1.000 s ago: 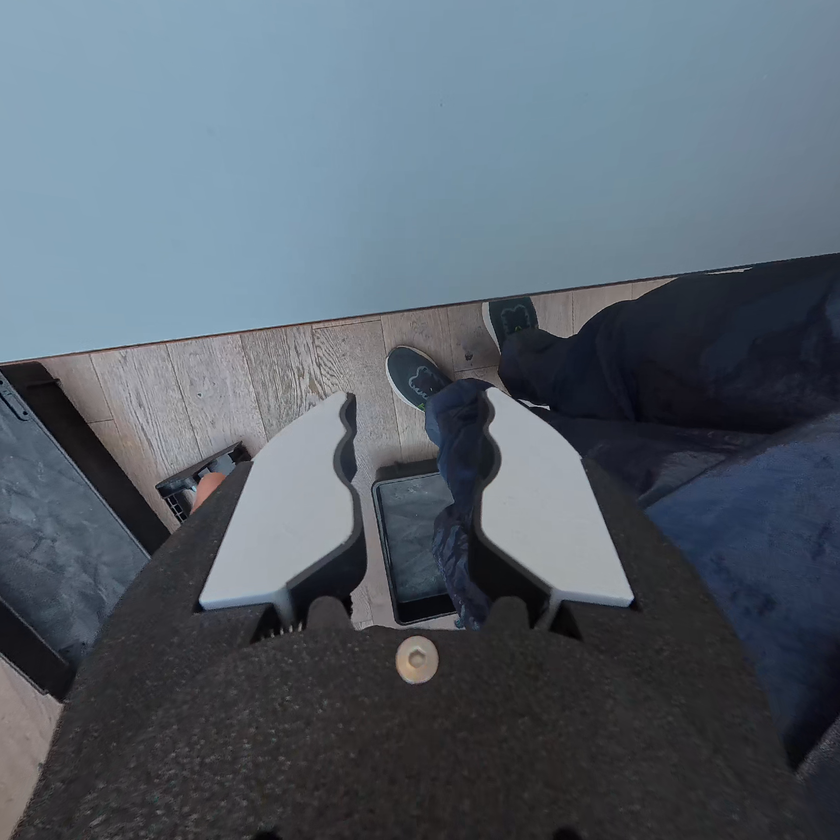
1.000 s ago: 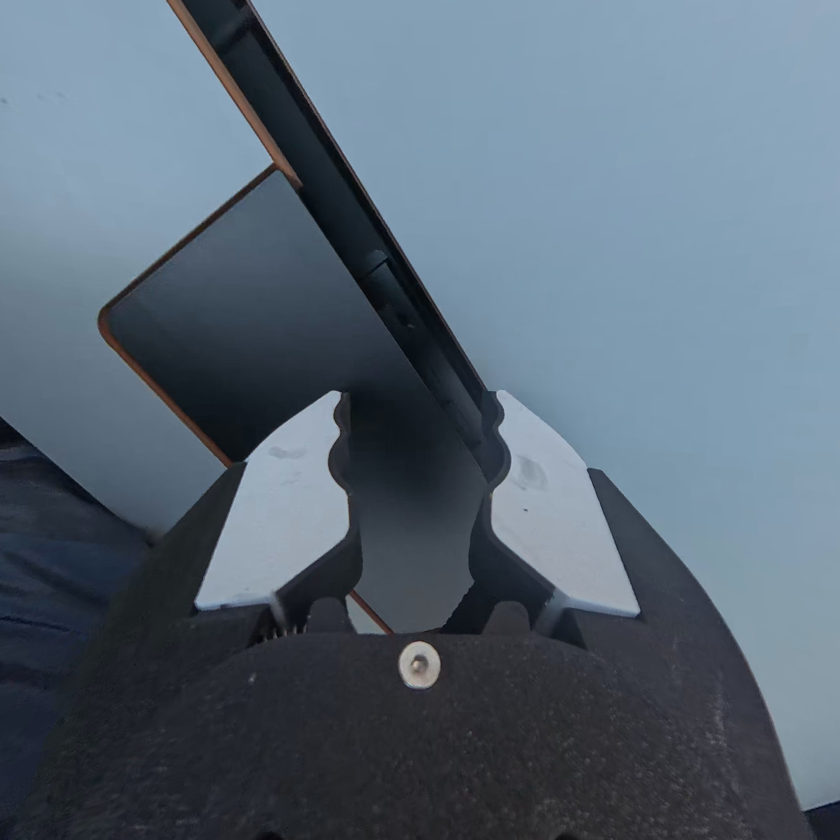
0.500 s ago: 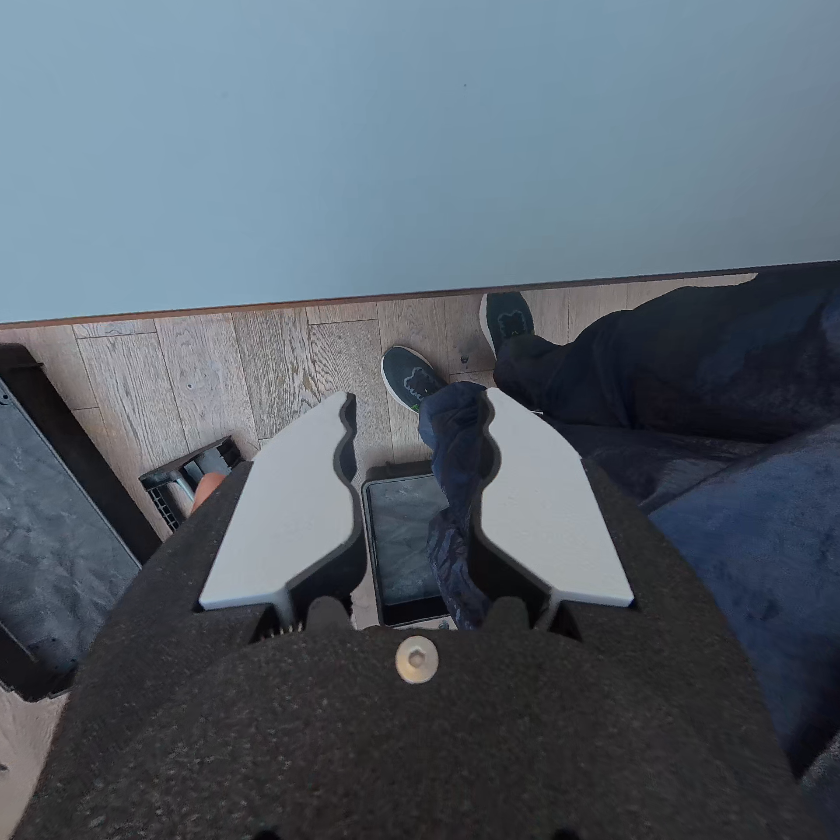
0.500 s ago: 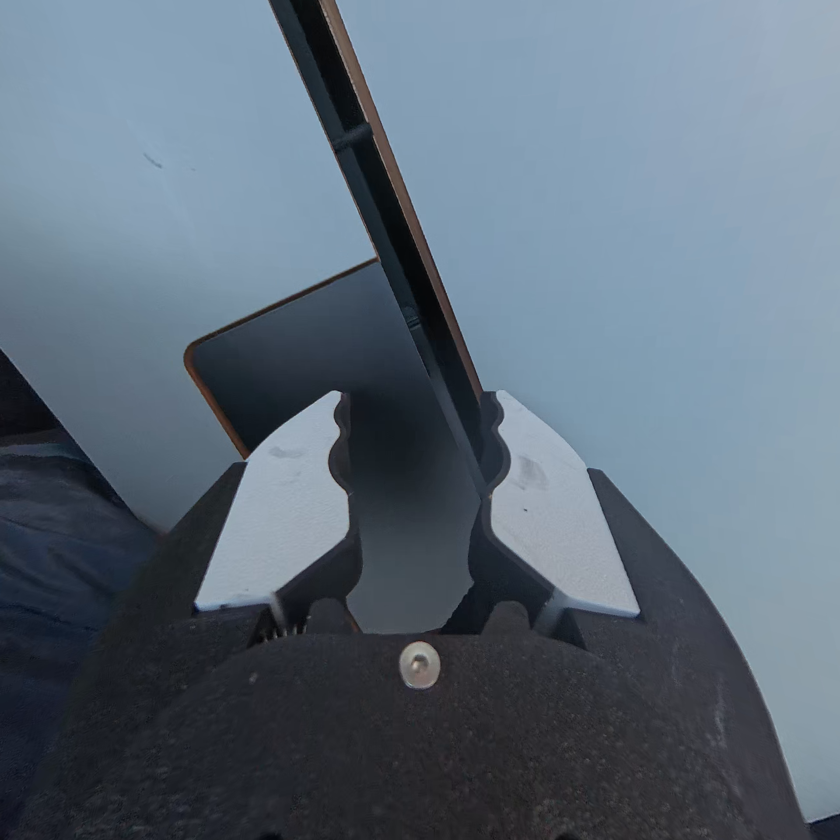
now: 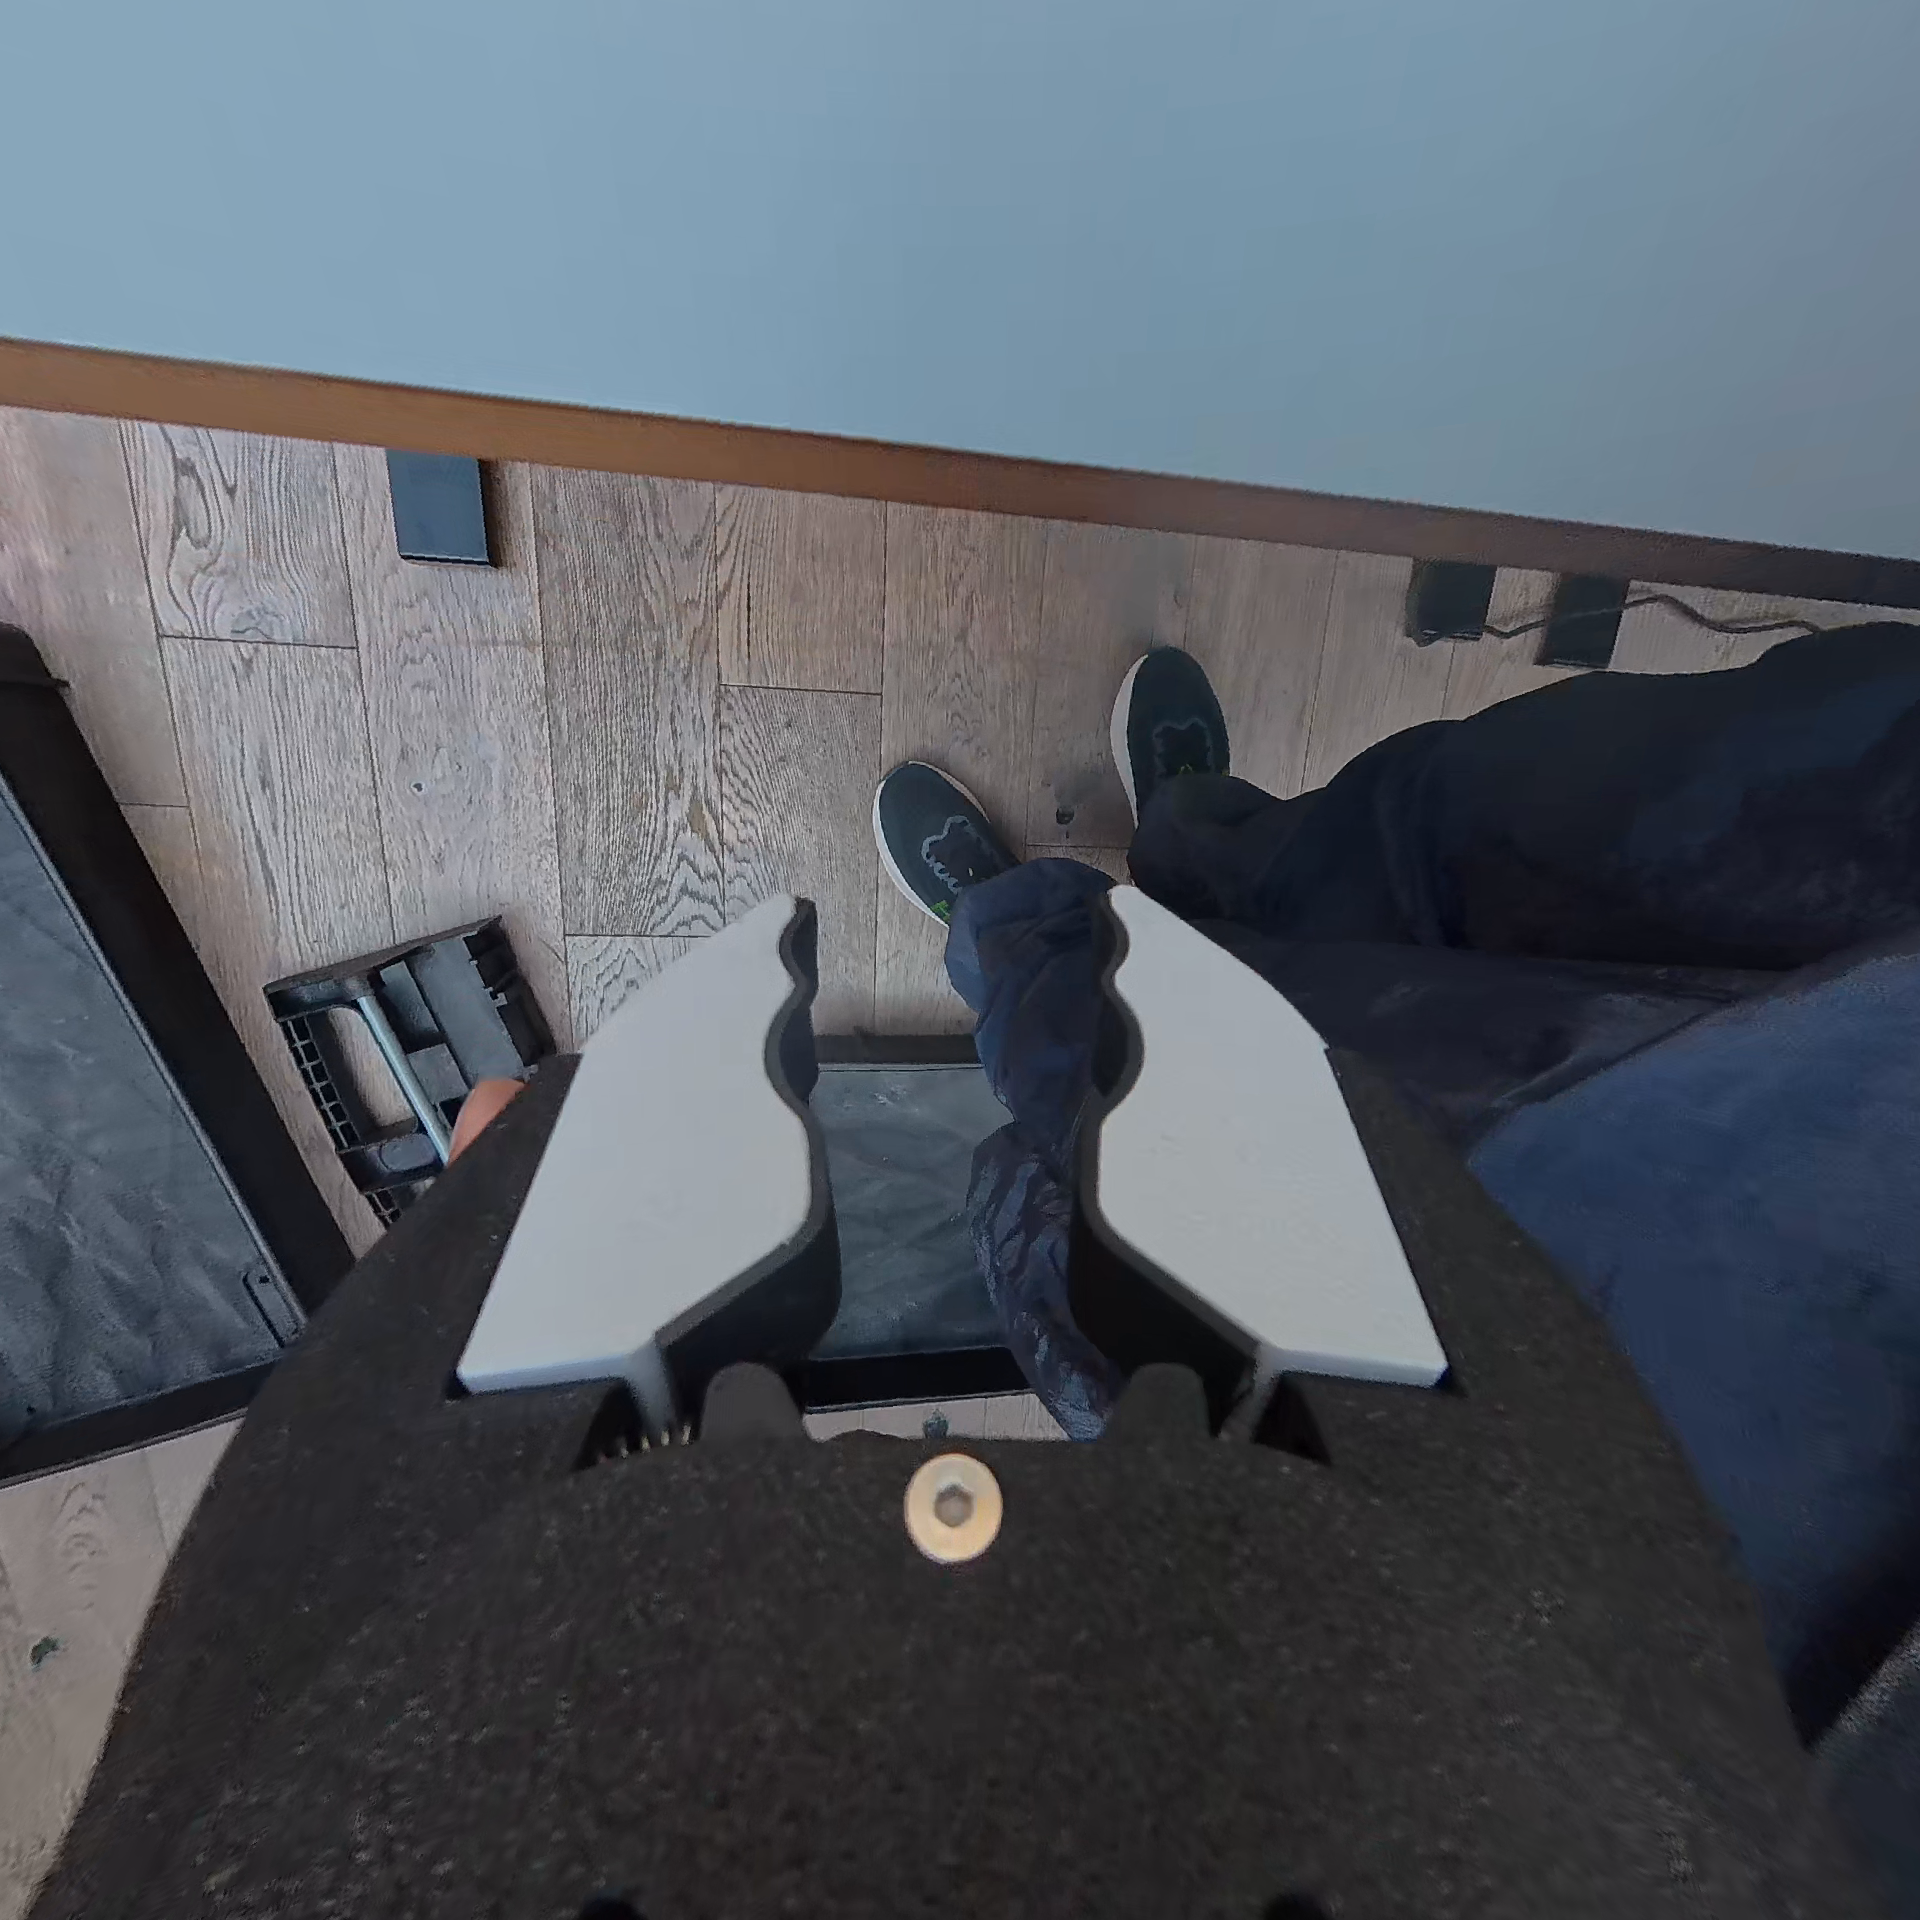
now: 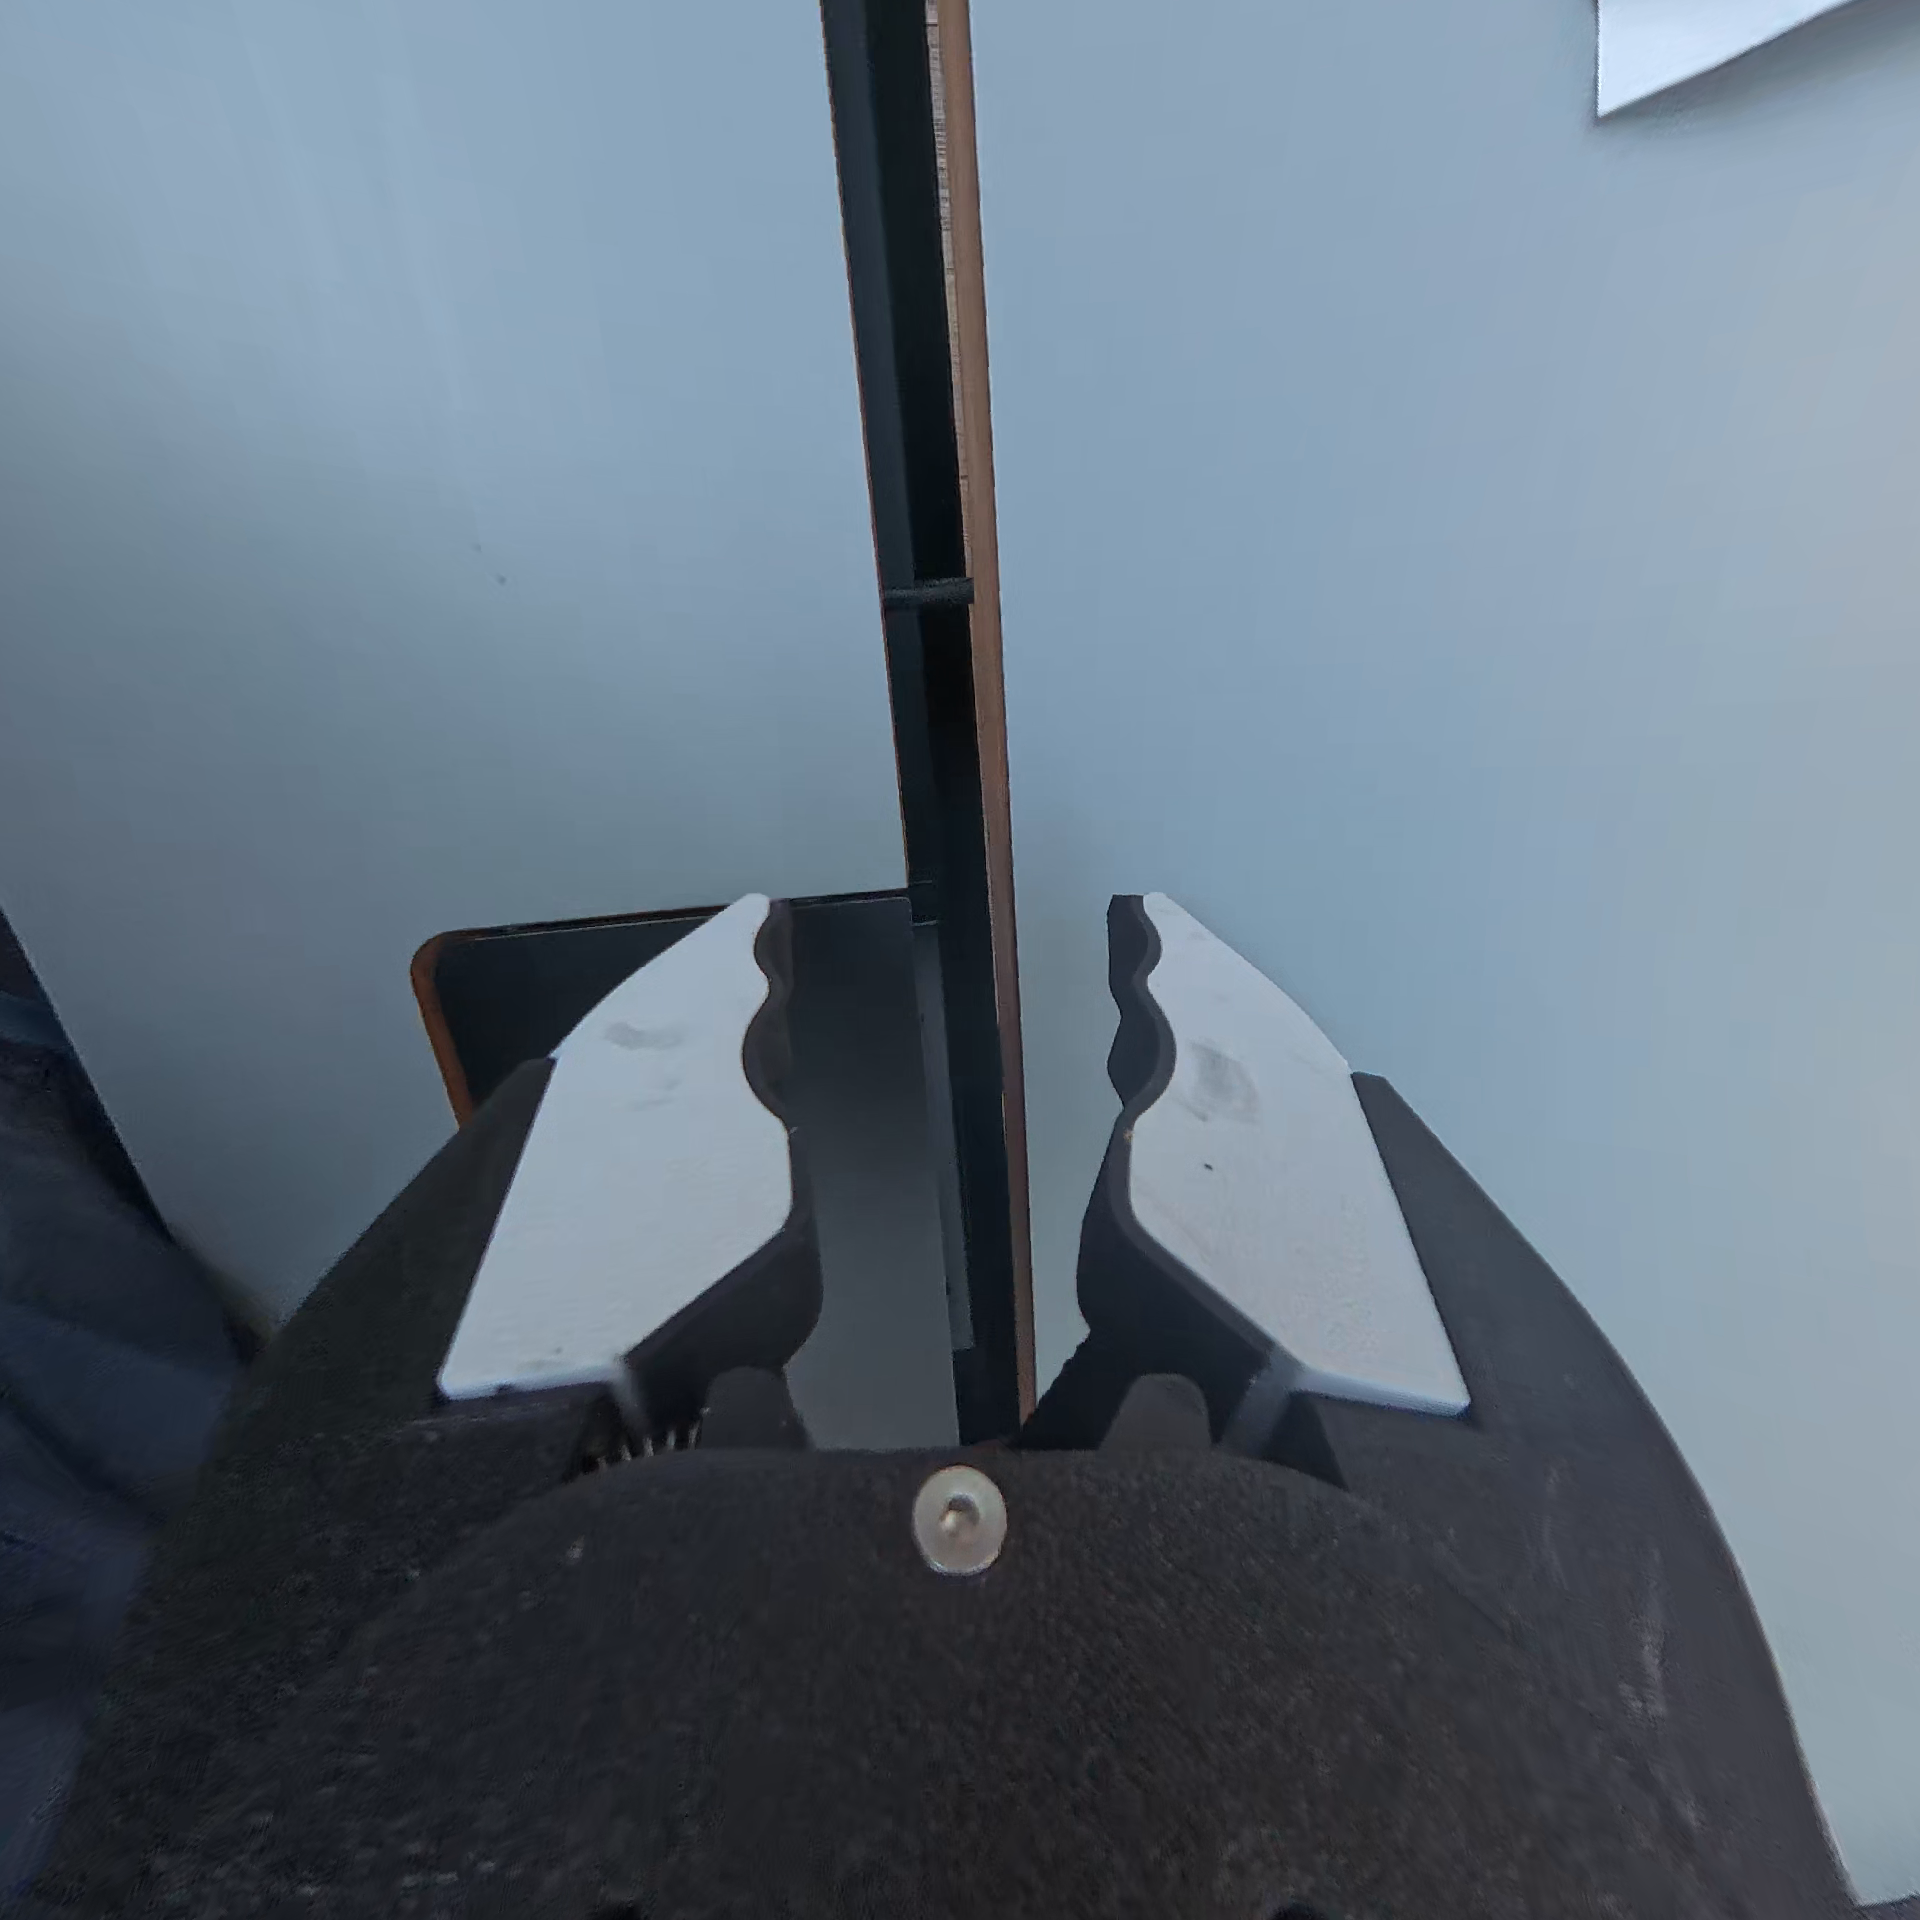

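Observation:
My left gripper (image 5: 956, 914) is open and points down over a wooden floor (image 5: 623, 727). A strip of dark blue crinkled fabric (image 5: 1029, 1091) hangs between its fingers, against the right finger, and is not pinched. Below it a black flat panel (image 5: 894, 1195) lies on the floor. My right gripper (image 6: 940, 914) is open and holds nothing. A thin dark board edge with a brown rim (image 6: 945, 520) runs straight up between its fingers, apart from both. A dark panel with a rounded brown rim (image 6: 499, 987) lies behind the left finger.
A light blue tabletop (image 5: 935, 208) with a brown edge fills the top of the left wrist view. A person's two dark shoes (image 5: 935, 842) and dark trousers (image 5: 1558, 831) are on the right. A black plastic part (image 5: 405, 1049) and a large black tray (image 5: 94, 1143) lie at the left. Left tips to right tips: about 35 centimetres.
The left wrist view has swung so that more floor shows and the table edge sits higher. In the right wrist view the dark board edge has turned from slanted to upright, now centred between the fingers.

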`<move>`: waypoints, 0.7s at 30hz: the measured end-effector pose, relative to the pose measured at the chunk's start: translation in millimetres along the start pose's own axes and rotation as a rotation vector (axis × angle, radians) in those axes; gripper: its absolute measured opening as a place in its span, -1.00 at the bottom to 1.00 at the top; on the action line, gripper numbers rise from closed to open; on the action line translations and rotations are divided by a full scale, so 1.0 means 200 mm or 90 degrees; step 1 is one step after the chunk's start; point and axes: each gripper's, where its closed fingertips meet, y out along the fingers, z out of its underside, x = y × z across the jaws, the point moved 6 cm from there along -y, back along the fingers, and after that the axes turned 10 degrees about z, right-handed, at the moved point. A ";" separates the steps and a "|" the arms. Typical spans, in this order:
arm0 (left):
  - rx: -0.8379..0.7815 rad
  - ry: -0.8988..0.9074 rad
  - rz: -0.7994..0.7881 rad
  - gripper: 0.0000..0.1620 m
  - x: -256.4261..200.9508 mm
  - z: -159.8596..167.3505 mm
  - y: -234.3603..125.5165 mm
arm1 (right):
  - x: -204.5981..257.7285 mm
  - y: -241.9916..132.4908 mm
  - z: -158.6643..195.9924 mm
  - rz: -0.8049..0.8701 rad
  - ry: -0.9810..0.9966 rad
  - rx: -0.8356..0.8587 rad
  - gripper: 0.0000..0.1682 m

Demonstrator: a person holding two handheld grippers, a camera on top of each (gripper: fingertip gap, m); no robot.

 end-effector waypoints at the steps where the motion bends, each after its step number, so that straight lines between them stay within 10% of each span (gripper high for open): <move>1: 0.000 -0.007 -0.001 -0.37 0.01 0.02 0.00 | 0.00 0.00 -0.02 -0.003 -0.014 -0.005 -0.29; 21: -0.028 -0.055 -0.004 -0.40 0.04 0.12 -0.04 | -0.01 0.02 -0.11 -0.017 0.088 0.023 -0.20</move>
